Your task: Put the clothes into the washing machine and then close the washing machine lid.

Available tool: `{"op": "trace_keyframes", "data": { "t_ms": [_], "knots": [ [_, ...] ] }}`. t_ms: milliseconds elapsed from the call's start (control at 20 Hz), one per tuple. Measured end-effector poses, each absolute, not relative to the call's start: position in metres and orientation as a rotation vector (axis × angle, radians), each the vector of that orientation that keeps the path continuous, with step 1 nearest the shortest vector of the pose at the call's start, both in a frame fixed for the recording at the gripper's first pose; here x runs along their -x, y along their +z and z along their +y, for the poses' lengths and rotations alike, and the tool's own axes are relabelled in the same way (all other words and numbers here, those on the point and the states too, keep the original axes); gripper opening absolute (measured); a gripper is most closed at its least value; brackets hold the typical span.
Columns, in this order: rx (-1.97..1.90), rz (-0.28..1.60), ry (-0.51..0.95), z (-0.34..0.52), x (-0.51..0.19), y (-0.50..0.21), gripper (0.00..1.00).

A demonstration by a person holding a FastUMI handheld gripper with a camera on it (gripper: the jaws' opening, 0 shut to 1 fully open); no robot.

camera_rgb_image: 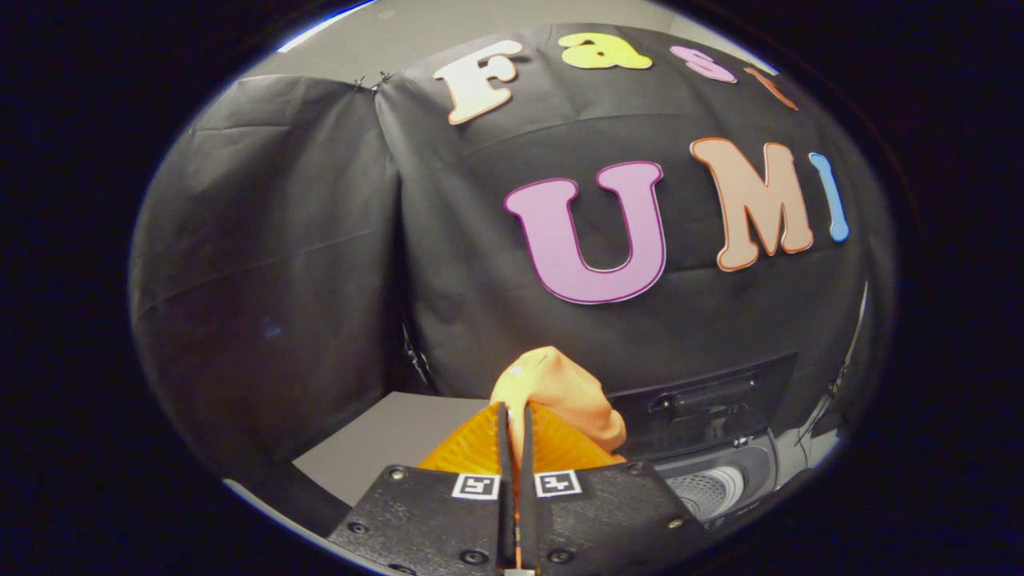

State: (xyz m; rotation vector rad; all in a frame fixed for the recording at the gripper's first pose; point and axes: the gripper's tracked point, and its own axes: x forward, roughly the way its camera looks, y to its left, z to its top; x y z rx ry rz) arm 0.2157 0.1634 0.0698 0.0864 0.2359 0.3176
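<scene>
The gripper is clamped on a cloth, its two ribbed, wedge-shaped fingers pressed nearly together with the fabric pinched between them. The cloth is soft orange knit, bunched into a rounded lump above and beyond the fingertips. The washer sits just beside the cloth, low and to its right: dark lid raised, perforated metal drum showing beneath. A flat grey tabletop lies left of the cloth.

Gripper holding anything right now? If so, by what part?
Yes. The gripper is shut on the orange cloth, both fingers pinching a bunched fold of it; the rest bulges up past the fingertips. The washing machine sits beyond, lid up.
</scene>
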Motion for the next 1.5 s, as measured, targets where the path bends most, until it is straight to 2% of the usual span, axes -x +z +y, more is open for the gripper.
{"op": "trace_keyframes", "data": {
  "t_ms": [450, 700, 1000, 1500],
  "knots": [
    [-0.054, 0.117, 0.238, 0.079, -0.219, 0.110, 0.02],
    [-0.019, 0.128, 0.173, 0.030, -0.229, 0.087, 0.02],
    [-0.032, 0.207, 0.118, -0.023, -0.251, 0.010, 0.02],
    [-0.119, 0.437, 0.051, -0.070, -0.283, -0.171, 0.02]
  ]
}}
